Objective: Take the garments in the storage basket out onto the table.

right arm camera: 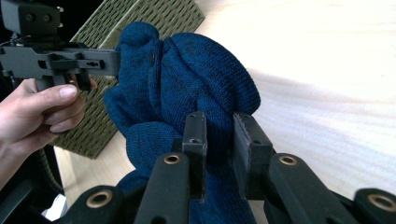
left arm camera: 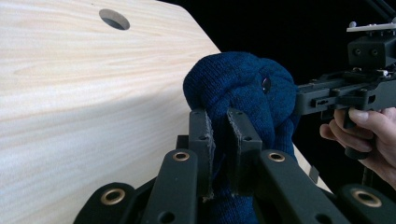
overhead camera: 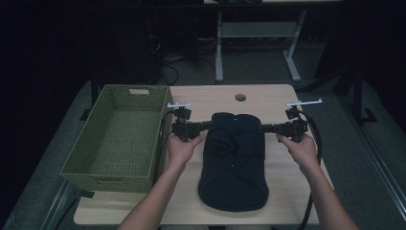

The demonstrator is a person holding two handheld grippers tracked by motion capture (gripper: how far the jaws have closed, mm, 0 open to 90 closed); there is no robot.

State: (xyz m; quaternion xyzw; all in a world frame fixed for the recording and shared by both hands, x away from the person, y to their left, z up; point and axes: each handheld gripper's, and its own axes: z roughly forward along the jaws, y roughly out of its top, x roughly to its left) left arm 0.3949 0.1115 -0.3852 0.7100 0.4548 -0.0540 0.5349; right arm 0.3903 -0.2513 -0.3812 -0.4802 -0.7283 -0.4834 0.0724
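Note:
A dark blue knitted garment (overhead camera: 234,167) lies lengthwise on the light wooden table (overhead camera: 287,191), its far end bunched up. My left gripper (overhead camera: 212,125) pinches the far left corner of that end, and its jaws are shut on a fold of the knit (left arm camera: 233,79). From the other side, my right gripper (overhead camera: 262,128) has its jaws shut on the far right corner (right arm camera: 201,70). The two grippers face each other across the raised end. In each gripper view, the opposite hand and gripper appear beyond the bunched fabric.
A green woven basket (overhead camera: 119,139) with nothing in it stands along the table's left side, close to my left hand. A round cable hole (overhead camera: 240,97) sits near the table's far edge. Bare wood lies right of the garment. Desk legs and cables stand on the floor behind.

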